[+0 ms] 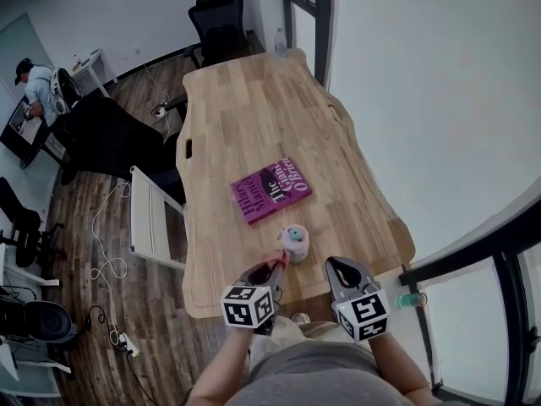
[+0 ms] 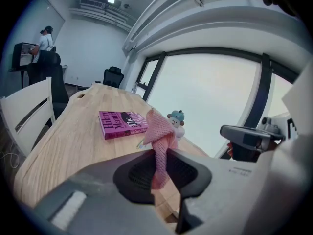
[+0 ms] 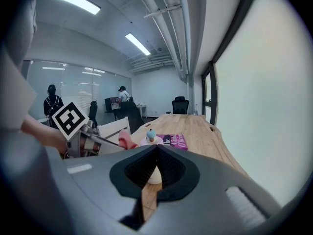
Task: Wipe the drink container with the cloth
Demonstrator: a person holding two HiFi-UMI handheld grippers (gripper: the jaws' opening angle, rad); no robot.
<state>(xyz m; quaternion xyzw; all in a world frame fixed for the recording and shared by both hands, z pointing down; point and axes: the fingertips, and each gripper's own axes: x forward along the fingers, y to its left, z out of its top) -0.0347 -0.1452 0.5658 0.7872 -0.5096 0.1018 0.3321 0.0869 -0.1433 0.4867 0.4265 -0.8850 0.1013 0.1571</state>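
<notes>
Two claws and the task's things, head view. The left claw (image 1: 275,267) was clamped on a pink cloth (image 1: 280,261) just beside the drink container (image 1: 294,242), a small pale cup with a rounded figurine lid that stood upright near the near edge of the wooden bench (image 1: 254,100). The right claw (image 1: 338,266) hung near its other side, apart from it. A magenta paperback (image 1: 270,189) lay flat further along the bench. Nothing steadied the container. A sideways wipe would therefore probably slide it or tip it, and the bench edge was close.

Left gripper view. The jaws pinched the cloth (image 2: 159,131) at a narrow gathered neck. Its open, netted weave fanned into a loose cone above the claw, and a short tail hung below. So small a bite on soft fabric could likely slip once the cloth dragged on the container (image 2: 177,125). The figurine top looked narrow and knobbly, so a fold of mesh could catch on it. The bench (image 2: 68,141) showed pale, smooth grain, which would offer little friction under the cup.

Right gripper view. The jaws of the right claw (image 3: 156,148) stood together with nothing between them. The container (image 3: 151,136) stood ahead of the tips, with the cloth (image 3: 126,141) to its left. The claw would have to open before it could brace the cup.
</notes>
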